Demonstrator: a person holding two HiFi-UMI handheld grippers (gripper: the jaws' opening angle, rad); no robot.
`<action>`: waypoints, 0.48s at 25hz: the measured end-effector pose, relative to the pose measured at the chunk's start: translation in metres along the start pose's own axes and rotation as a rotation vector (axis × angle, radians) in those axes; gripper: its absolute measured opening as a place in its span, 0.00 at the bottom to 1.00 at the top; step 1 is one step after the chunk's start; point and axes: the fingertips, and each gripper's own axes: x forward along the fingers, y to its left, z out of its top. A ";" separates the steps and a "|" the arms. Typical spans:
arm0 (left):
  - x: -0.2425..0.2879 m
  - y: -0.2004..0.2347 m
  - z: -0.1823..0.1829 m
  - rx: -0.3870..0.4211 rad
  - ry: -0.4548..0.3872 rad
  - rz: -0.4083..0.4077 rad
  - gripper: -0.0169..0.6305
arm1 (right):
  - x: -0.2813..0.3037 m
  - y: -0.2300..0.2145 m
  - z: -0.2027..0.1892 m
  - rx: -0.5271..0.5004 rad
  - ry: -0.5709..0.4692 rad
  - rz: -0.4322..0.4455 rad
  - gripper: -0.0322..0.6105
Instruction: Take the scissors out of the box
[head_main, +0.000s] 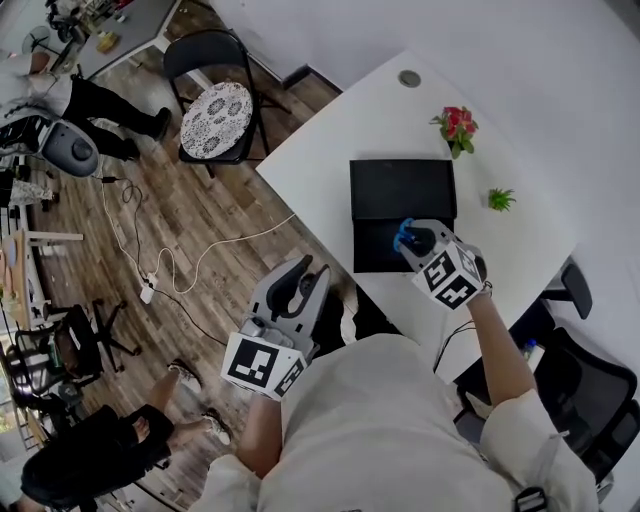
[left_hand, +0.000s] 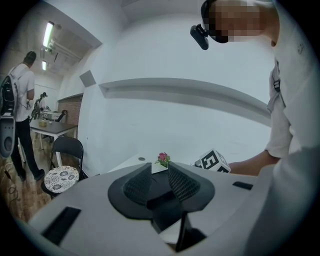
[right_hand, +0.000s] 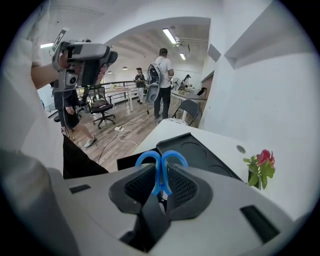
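The scissors (right_hand: 161, 165) are sitting between the pads of the right gripper (right_hand: 160, 171), which are closing on them just below the two blue handle loops; the loops are pointing away from the gripper, past its fingertips, and the long axis is running along the jaws; the blades are lying back between the pads and are hidden, so their length and tips are not showing. In the head view the scissors (head_main: 403, 236) are showing only as a small blue patch at the tip of the right gripper (head_main: 413, 240), over the near part of the open black box (head_main: 402, 188) on the white table (head_main: 330, 160); whether they are hanging clear of the box is hard to tell from there. The box is lying open in two flat halves; the far half is showing shallow round recesses in the right gripper view, and the dark inside is giving away nothing else. The left gripper (head_main: 310, 272) is hanging off the table edge over the wooden floor, its jaws standing slightly apart with nothing between them; in its own view the left gripper (left_hand: 160, 172) is partly covering the table. A red flower (head_main: 456, 128) and a small green plant (head_main: 500, 199) are standing beyond the box.
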 end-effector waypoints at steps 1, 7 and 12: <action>0.001 -0.001 0.001 0.004 -0.001 -0.002 0.20 | -0.004 -0.001 0.005 0.007 -0.017 -0.004 0.19; 0.005 0.000 0.009 0.022 -0.015 -0.010 0.20 | -0.028 -0.008 0.037 0.051 -0.122 -0.029 0.19; 0.006 -0.003 0.013 0.026 -0.026 -0.014 0.20 | -0.055 -0.012 0.068 0.073 -0.210 -0.068 0.19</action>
